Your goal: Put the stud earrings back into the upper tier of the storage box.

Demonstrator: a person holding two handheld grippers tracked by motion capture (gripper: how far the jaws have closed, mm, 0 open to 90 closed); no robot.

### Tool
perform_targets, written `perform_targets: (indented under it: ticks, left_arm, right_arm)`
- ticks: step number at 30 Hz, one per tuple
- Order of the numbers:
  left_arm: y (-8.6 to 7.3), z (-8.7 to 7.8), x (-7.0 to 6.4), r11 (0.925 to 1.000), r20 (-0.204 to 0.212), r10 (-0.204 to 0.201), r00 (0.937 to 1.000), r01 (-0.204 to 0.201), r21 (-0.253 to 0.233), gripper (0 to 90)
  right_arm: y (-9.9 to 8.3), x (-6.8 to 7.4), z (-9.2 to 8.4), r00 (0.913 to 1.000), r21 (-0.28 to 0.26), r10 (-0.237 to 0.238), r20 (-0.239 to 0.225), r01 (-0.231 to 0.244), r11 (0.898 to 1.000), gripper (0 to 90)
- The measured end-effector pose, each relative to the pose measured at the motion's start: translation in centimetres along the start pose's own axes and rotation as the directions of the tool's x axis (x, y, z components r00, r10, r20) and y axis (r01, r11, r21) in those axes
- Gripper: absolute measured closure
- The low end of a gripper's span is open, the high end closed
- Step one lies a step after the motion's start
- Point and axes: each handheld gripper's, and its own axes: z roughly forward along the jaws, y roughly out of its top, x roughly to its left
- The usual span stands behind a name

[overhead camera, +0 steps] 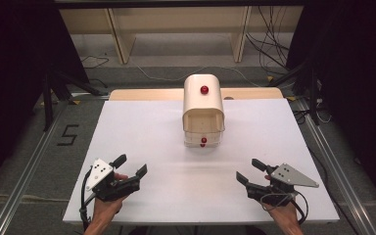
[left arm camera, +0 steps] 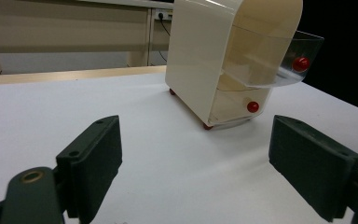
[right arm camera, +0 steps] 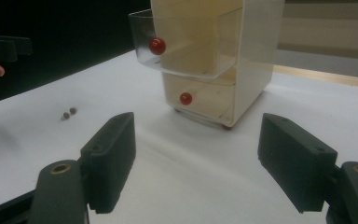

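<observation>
We are holding the left gripper (overhead camera: 131, 166) and the right gripper (overhead camera: 248, 170) low over the white table (overhead camera: 152, 137), both with jaws spread wide and gripping nothing. Ahead, between them, the cream drawer cabinet (overhead camera: 203, 105) is standing, its clear upper drawer (right arm camera: 186, 42) pulled out toward us.

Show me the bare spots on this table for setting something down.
Bare white table flanks the cream drawer unit on both sides, and a wide strip lies between it and the open left gripper and right gripper. Crowded: right before the pulled-out upper drawer.
</observation>
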Motion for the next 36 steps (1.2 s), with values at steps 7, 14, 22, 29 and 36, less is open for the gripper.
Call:
perform_targets:
  ticks: [7, 14, 22, 29, 36]
  left_arm:
    - [0.0, 0.1, 0.1, 0.9999, 0.003, -0.005, 1.0000, 0.005, 0.013, 18.1]
    - [-0.1, 0.7, -0.1, 0.9947, -0.031, 0.018, 0.9994, -0.015, 0.102, 20.4]
    - [-0.2, 2.0, 1.1, 0.9670, -0.115, 0.008, 0.9933, 0.022, 0.254, 22.5]
    - [-0.6, 3.7, 3.2, 0.9221, -0.144, -0.030, 0.9891, 0.083, 0.378, 28.2]
    - [-1.1, 5.1, 3.5, 0.8707, -0.150, -0.002, 0.9887, 0.076, 0.486, 32.6]
  right_arm:
    - [0.0, 0.1, 0.0, 1.0000, -0.009, -0.007, -0.002, 0.007, 1.000, 28.2]
    - [0.1, 0.0, 0.1, 1.0000, -0.005, -0.005, 0.002, 0.005, 1.000, 28.2]
    - [0.1, 0.0, 0.1, 1.0000, -0.003, -0.005, 0.001, 0.005, 1.000, 28.2]
    - [0.1, 0.1, 0.2, 1.0000, 0.002, -0.009, 0.002, 0.009, 1.000, 28.3]
    - [0.1, 0.1, 0.3, 0.9999, 0.004, -0.011, -0.001, 0.011, 1.000, 28.4]
